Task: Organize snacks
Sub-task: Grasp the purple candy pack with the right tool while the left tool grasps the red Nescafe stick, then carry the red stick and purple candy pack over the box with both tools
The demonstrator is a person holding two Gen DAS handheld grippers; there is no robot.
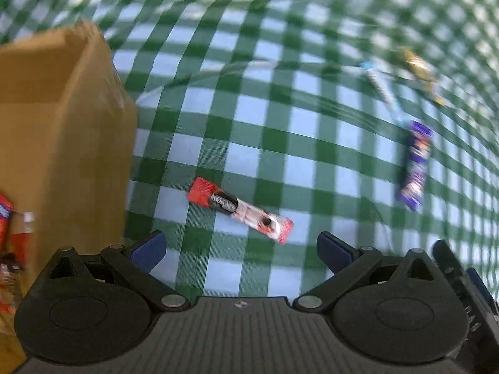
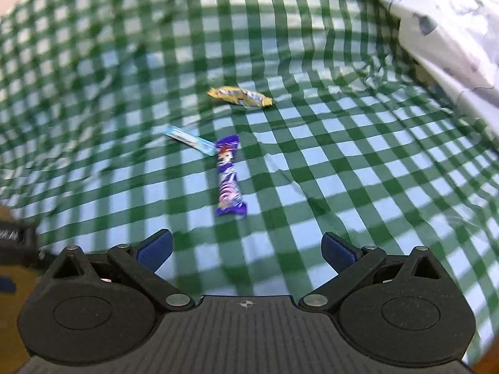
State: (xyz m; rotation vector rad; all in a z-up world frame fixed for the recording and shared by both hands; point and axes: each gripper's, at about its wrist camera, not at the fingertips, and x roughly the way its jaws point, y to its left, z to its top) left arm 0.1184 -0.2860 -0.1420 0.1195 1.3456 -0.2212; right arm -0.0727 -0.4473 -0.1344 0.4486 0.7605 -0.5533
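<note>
Hovering over the green checked cloth [image 1: 249, 109], the left gripper [image 1: 240, 249] has its jaws spread wide and empty; a red Nescafé sachet [image 1: 239, 209] lies just ahead between them. A cardboard box [image 1: 62, 143] stands close on its left. The right gripper [image 2: 246, 249] is likewise spread, with a purple bar [image 2: 229, 176] ahead, its far end near or perhaps touching a pale blue stick [image 2: 190, 139]; a yellow wrapper [image 2: 240, 96] lies beyond.

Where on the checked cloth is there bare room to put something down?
Bare cloth between the red Nescafe sachet and purple wrapper, and right of that wrapper. Crowded where the blue stick and yellow wrapper cluster.
</note>
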